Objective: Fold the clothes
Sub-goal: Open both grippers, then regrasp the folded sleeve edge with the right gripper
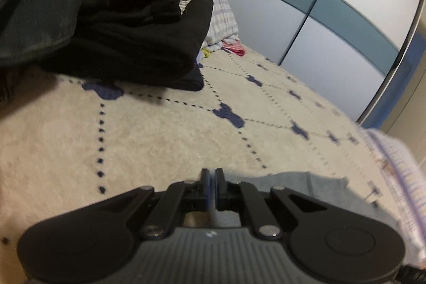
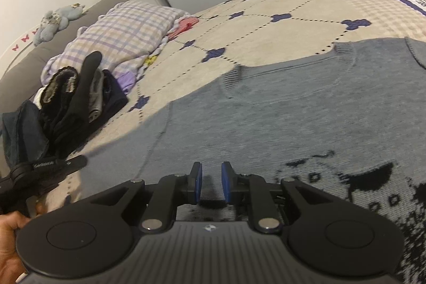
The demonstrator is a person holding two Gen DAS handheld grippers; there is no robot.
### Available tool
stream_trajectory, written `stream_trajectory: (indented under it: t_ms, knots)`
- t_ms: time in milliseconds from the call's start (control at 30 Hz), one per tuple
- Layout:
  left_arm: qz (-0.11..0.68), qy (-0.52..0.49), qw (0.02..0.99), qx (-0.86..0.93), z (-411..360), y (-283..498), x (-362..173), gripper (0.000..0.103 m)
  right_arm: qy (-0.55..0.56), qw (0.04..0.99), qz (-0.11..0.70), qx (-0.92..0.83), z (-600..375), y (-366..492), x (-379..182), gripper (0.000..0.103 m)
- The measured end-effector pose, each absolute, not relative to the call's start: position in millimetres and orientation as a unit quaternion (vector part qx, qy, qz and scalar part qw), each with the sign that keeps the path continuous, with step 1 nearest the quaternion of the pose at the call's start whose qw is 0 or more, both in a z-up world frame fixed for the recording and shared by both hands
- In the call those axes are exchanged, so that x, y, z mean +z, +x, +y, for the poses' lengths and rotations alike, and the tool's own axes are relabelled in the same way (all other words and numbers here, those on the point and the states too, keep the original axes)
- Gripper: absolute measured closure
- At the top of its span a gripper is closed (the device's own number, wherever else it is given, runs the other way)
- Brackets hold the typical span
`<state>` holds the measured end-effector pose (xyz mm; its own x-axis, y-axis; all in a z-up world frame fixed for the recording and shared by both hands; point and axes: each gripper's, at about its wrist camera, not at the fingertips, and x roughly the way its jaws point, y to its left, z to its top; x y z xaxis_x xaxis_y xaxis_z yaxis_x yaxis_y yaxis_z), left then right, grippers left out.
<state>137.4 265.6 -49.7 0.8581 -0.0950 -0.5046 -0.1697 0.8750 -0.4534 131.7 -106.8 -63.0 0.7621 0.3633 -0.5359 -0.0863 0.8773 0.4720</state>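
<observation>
Left gripper (image 1: pixel 212 177) pinches perhaps sweater (image 2: pixel 266 111); strap lettering unreadable.

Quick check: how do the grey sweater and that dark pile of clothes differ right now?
The grey sweater lies spread flat in one layer; the dark pile is stacked folded garments. The sweater is light grey knit with a black pattern near the right gripper; the pile is mostly black and navy. The sweater sits under the gripper; the pile sits off left near the checked pillow. Both rest on the cream blanket.
</observation>
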Motion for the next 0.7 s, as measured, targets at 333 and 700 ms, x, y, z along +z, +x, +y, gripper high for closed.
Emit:
stream_trajectory:
  t_ms: [333,700]
  knots:
    - [0.333,-0.306,0.891,0.030,270,133,-39,0.063,0.066,0.918,0.315,0.231,-20,112,-28,0.075]
    - [0.360,-0.308,0.880,0.018,284,113,-32,0.047,-0.174,0.895,0.326,0.250,68,97,-20,0.070]
